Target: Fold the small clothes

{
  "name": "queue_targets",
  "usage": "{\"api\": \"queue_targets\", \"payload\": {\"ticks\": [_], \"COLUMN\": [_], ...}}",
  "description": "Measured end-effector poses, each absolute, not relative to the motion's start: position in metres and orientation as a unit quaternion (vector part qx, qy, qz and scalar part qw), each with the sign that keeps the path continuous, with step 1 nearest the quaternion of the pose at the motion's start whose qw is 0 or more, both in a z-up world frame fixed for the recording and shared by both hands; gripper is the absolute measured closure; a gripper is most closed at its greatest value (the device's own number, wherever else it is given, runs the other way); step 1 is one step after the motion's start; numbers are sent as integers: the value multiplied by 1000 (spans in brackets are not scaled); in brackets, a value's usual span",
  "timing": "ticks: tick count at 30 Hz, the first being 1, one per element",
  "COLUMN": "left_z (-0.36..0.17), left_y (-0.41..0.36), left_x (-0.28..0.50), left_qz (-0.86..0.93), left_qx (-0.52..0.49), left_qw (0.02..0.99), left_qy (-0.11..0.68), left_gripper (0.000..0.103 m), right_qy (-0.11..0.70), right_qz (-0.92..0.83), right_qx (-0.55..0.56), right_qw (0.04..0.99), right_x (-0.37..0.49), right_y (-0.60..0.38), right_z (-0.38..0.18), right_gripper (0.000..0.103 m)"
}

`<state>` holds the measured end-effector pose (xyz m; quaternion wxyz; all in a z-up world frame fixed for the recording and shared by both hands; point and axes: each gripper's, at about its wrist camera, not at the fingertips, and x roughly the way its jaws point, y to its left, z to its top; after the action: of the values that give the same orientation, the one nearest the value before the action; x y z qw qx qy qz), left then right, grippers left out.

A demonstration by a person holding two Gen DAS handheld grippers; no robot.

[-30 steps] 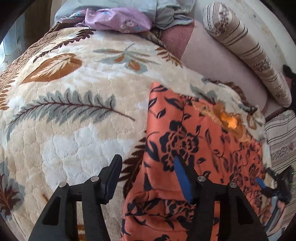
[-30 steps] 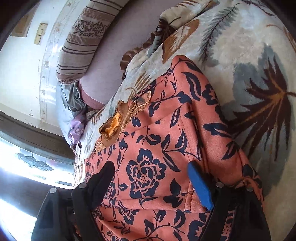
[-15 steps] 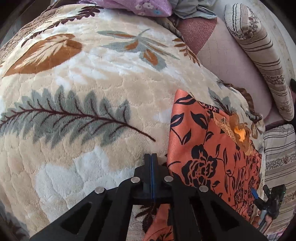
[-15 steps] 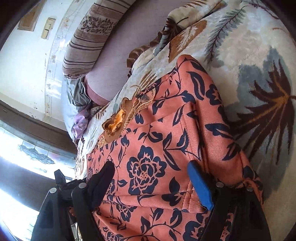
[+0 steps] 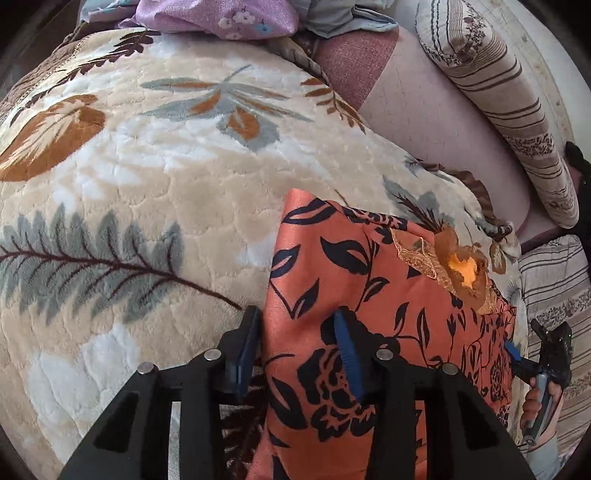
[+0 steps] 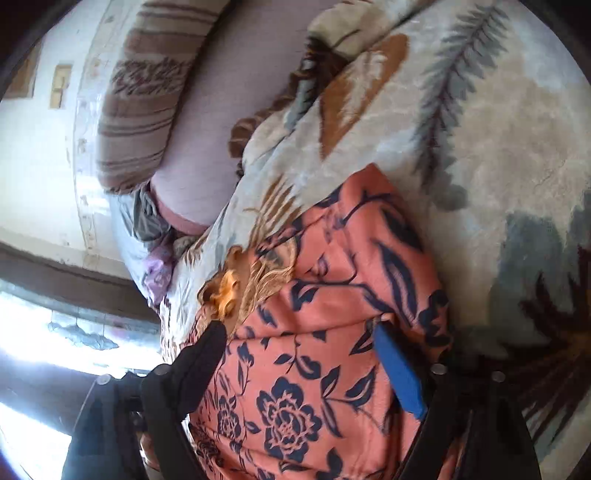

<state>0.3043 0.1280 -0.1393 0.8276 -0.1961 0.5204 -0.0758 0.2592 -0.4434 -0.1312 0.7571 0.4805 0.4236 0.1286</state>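
Since the earlier frame, my left tool point(image 5: 295, 339) is opening again, its jaws now straddling the left edge of the orange floral garment point(image 5: 369, 295) without pinching it. That garment is lying lower right on the leafy blanket point(image 5: 147, 184), apparently folded narrow already. My right tool point(image 6: 299, 354) is hovering released, jaws wide, above its lower half. Further folding is probably remaining.

Leaf-print plush blanket point(image 5: 155, 206): covers the bed | striped bolster point(image 5: 509, 110): along the bed's far right edge | lilac floral cloth point(image 5: 221, 16): far edge, beside grey bedding point(image 5: 343, 18) | pink sheet point(image 5: 432, 122): beyond the blanket's edge
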Motion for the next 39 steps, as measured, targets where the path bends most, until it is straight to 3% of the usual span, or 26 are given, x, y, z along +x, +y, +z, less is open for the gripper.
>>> {"api": "queue_targets", "payload": {"ticks": [4,8,11,14,17,19,26,30,39], "left_z": [-127,-135,-125,-109,-92,-85,-106,-120,-131], "left_y": [131,127,136,153,169,179,190,178,141], "left_x": [297,293,278,250,214,183,72,22,-22], "left_qz": [-76,-74,-61,-48,-47,-48,-71,-91,-115], "left_qx": [-186,-179,-180,-179,-165,-177,-234,-252,-233], "left_qw": [840,837,844,858,867,865,819,794,773], "left_qy": [504,511,502,480,468,466,519,545,579], "left_gripper": [60,60,60,44,36,24,24,24,24], "right_qy": [397,420,368,363,376,407,529,568,594], "right_qz": [153,97,27,48,75,96,157,178,203], "right_qx": [477,464,500,500,434,387,333,371,361], "right_qw": [769,774,783,785,815,822,764,713,690], "right_x": [269,304,297,276,233,198,57,-9,-49], "right_y": [-450,-462,-488,-490,-481,-472,-466,-466,-437], "right_z": [-105,-127,-131,-124,-103,-92,-104,-125,-143], "right_gripper": [18,18,18,18,18,18,18,18,17]}}
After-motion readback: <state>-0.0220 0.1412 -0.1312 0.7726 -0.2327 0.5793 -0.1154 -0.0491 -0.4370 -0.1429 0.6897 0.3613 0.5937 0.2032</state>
